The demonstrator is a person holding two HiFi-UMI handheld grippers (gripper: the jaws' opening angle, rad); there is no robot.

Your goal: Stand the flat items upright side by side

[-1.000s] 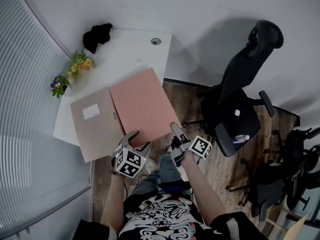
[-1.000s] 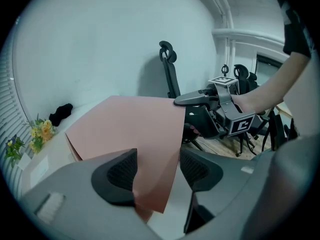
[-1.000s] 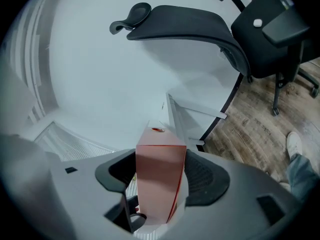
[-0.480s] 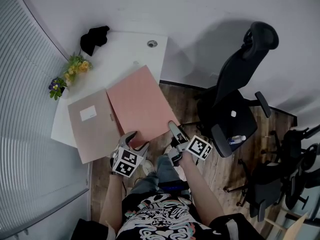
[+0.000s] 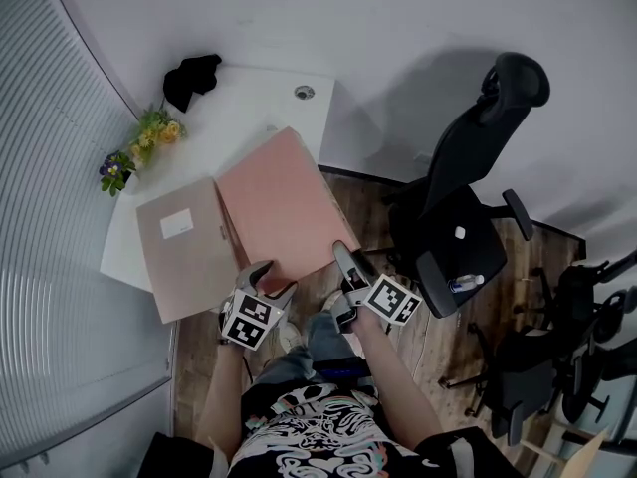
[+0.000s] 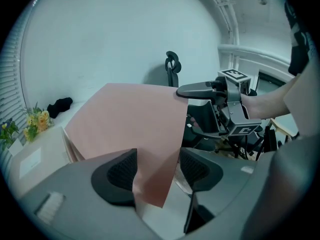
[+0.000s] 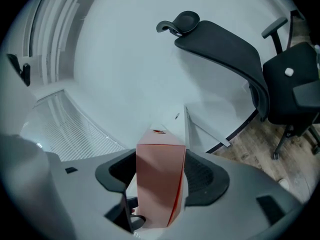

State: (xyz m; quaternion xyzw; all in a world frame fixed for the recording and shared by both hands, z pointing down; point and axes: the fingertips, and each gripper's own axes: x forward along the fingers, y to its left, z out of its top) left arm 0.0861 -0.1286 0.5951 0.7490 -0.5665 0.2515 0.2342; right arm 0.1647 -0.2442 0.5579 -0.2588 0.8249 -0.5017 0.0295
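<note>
L gripper (image 5: 271, 279) sits at the near edge of the white desk (image 5: 249, 98), jaws wide apart w/ the near-left corner of the pink folder (image 5: 274, 202) between them. In the left gripper view that corner (image 6: 130, 119) hangs down between the pads of the L gripper (image 6: 157, 169): it looks to lie against the left pad, w/ a gap showing by the right pad, so no squeeze seen. R gripper (image 5: 346, 265) is at the folder's near-right corner. In the right gripper view the pink folder (image 7: 160, 184) shows edge-on and fills the whole space between the pads of the R gripper (image 7: 160, 171), so it's clamped on it w/ jaws set wide. From the left gripper view the R gripper (image 6: 220, 104) is at the folder's upper right corner, and the folder slopes: right side up, left side down toward the desk, not upright yet. Tan folder (image 5: 189, 252) w/ a white label lies flat on the desk just left of the pink one, their edges meeting or overlapping; it's also seen at the left of the left gripper view (image 6: 35, 156). Far-left desk corner: small bunch of flowers (image 5: 139, 142) and a black item (image 5: 191, 76), too dark to ID. A black office chair (image 5: 468, 197) stands on the wood floor (image 5: 358, 197) to the right, well apart from the desk.
</note>
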